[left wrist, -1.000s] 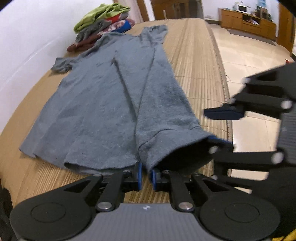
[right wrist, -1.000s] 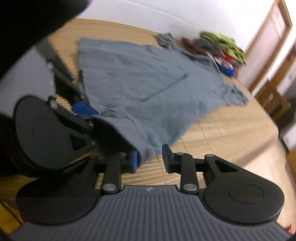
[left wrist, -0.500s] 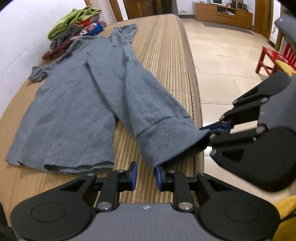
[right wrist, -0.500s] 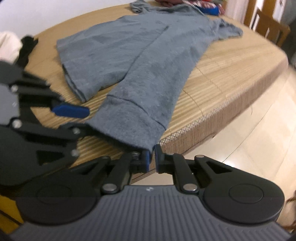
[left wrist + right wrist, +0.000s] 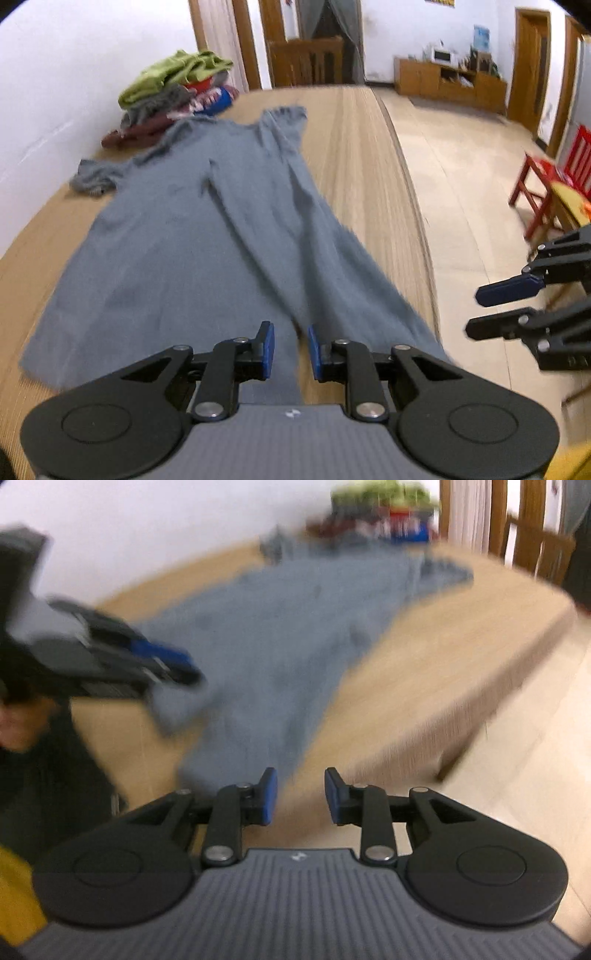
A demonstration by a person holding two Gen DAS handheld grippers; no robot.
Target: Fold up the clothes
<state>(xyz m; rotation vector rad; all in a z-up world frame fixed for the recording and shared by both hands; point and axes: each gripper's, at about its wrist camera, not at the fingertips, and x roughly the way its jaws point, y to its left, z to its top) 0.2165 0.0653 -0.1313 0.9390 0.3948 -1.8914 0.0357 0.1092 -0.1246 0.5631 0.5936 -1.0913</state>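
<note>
Now the grey garment (image 5: 207, 236) lies spread lengthwise on the wooden table (image 5: 354, 155), its hem nearest the left wrist camera and its sleeves toward twelve o'clock; the right side is folded over toward the middle, leaving a ridge down the cloth. In the left wrist view the left gripper (image 5: 291, 349) sits at six o'clock, over the near hem, its blue pads a narrow gap apart with nothing pinched between them; the cloth lies beneath, not held. At three to four o'clock of that view the right gripper (image 5: 495, 310) shows off the table's edge, over the tiled floor (image 5: 472, 184).

The right wrist view is smeared by motion blur. Its jaws have just been opening and stand moderately apart, empty, with the garment's corner just beyond the left pad. At nine o'clock the left gripper hovers above the cloth. A pile of clothes (image 5: 173, 92) sits at eleven o'clock, against the wall (image 5: 66, 66). A red chair (image 5: 543, 184) stands at three o'clock.
</note>
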